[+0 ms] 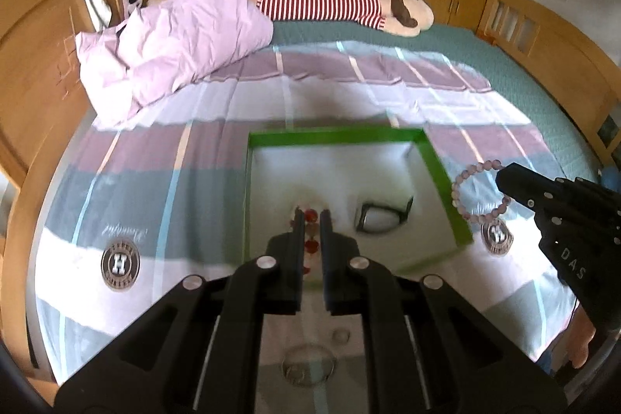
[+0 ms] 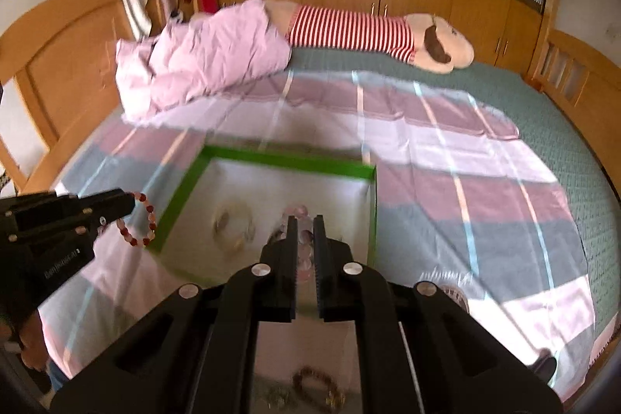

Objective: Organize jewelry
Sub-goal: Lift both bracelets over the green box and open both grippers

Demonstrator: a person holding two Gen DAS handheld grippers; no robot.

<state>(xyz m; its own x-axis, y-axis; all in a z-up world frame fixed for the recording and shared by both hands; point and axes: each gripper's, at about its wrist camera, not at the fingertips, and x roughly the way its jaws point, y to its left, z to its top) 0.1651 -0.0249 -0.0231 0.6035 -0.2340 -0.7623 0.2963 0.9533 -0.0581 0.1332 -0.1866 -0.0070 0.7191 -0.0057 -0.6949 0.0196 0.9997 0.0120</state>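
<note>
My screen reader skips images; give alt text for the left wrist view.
The left tool grips a red bead bracelet above a green-rimmed box on a bed. The right tool holds a pink bead bracelet beside it.

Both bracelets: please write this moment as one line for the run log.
left gripper: shut on red bead bracelet | right gripper: shut on pale pink bead bracelet | green-rimmed box: below both, on the bedspread

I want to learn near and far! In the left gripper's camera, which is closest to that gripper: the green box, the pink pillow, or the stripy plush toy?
1. Green box: right in front of the left gripper.
2. Pink pillow: farther back, to the left.
3. Stripy plush toy: at the bed's far edge.
</note>
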